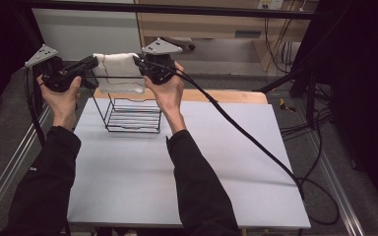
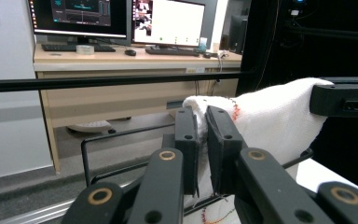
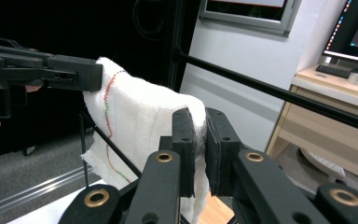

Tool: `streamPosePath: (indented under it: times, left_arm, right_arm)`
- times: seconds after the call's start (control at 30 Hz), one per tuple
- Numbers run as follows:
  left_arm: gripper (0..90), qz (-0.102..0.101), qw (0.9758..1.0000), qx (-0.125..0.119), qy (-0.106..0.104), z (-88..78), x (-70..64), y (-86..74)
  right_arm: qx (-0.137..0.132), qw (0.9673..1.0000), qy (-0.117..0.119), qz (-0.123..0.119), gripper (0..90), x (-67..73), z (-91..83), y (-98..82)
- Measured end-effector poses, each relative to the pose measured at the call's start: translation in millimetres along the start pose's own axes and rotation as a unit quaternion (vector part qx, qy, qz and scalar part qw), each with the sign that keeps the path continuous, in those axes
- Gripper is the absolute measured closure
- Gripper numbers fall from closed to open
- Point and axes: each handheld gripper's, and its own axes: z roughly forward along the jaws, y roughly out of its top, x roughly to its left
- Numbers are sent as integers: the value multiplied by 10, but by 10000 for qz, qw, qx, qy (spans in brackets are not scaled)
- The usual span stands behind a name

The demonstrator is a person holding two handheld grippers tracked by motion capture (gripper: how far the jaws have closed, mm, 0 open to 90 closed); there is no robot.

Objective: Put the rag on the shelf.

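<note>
White towel [image 1: 118,73] draped over top rail of black wire rack [image 1: 130,115], rack standing at far left part of white table [image 1: 187,162]. Left gripper [image 1: 89,63] pinched shut on towel's left upper edge; in left gripper view, jaws nearly closed with thin fold of cloth between them [image 2: 202,135]. Right gripper [image 1: 140,61] likewise clamped on right upper edge, cloth squeezed between pads in right gripper view [image 3: 200,140]. Towel's long axis running left to right along rack's rail, held taut between both grippers; free ends hanging down front and back of rail, coloured stitching [image 3: 108,107] running vertically near left end. Risks, as judgement: uneven pull likely to slide cloth off one side; thin pinch may slip; light rack could tip or drag if cloth snags on rail.
</note>
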Motion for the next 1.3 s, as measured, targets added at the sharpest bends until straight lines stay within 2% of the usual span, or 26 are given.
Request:
streamPosePath:
  times: [0.27, 0.43, 0.57, 0.8, 1.13, 1.3]
  left_arm:
    - [830, 34, 10000, 23, -28, -47, -20, -27]
    - [828, 59, 9999, 80, -74, -107, -33, -40]
    - [827, 47, 9998, 159, -123, -158, -47, -62]
    - [825, 114, 9994, 307, -115, -213, -92, -135]
    - [820, 164, 9989, 429, -118, -285, -111, -240]
    - [808, 197, 9981, 569, -86, -318, -130, -242]
  right_arm:
    - [74, 9999, 124, -48, 834, 28, -52, -9]
    - [162, 9994, 210, -231, 833, 79, -103, -15]
    - [225, 9990, 254, -276, 832, 100, -128, -22]
    - [316, 9985, 351, -290, 832, 146, -169, -98]
    - [375, 9973, 431, -457, 830, 212, -194, -214]
    - [416, 9969, 461, -485, 830, 217, -192, -243]
